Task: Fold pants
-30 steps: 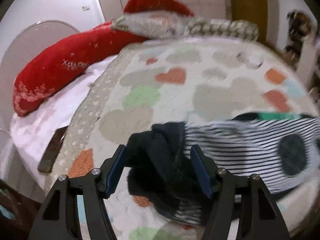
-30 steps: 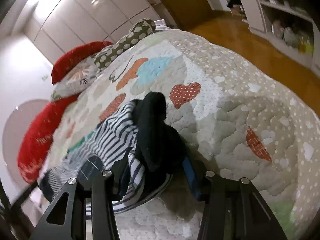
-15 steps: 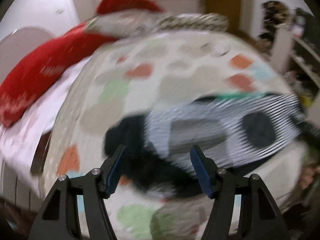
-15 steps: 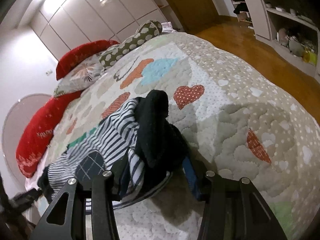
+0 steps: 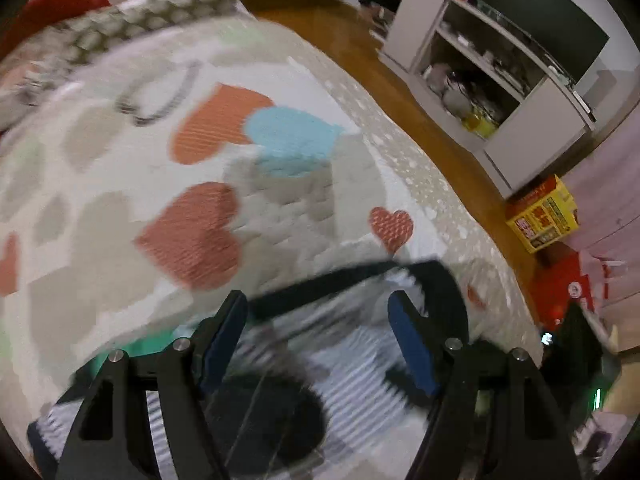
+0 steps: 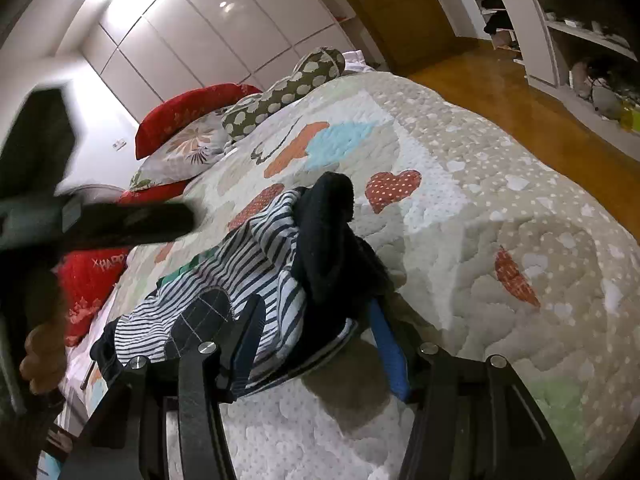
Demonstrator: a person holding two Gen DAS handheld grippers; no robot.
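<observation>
- The pants (image 6: 244, 276), striped white and dark with a dark knee patch and dark cuffs, lie bunched on the bed quilt (image 6: 500, 208) near its foot edge, one end heaped up into a dark hump.
- The right gripper (image 6: 316, 340) sits low at that heaped end; its fingers (image 6: 386, 350) stand apart with the fabric between them, and I judge they are not clamped, since a gap shows beside the blue pad. Placed so, it looks ready to take the hem for a fold.
- The left gripper (image 5: 316, 320) hovers over the striped cloth (image 5: 344, 364), fingers (image 5: 408, 340) spread wide and holding nothing. The view is smeared, so how near it is to the fabric cannot be told. In the right wrist view the left hand (image 6: 44, 348) and its tool show blurred at the left edge.
- I judge the fold is hardly begun: the garment is not laid flat.
- The quilt is padded and soft, patterned with hearts, so cloth may drag and wrinkle on it.
- Beyond: a red pillow (image 6: 188, 112), a spotted bolster (image 6: 280, 92), white wardrobe doors (image 6: 208, 36), wooden floor (image 6: 540, 92), open shelves (image 5: 492, 64) and a yellow box (image 5: 540, 216).
</observation>
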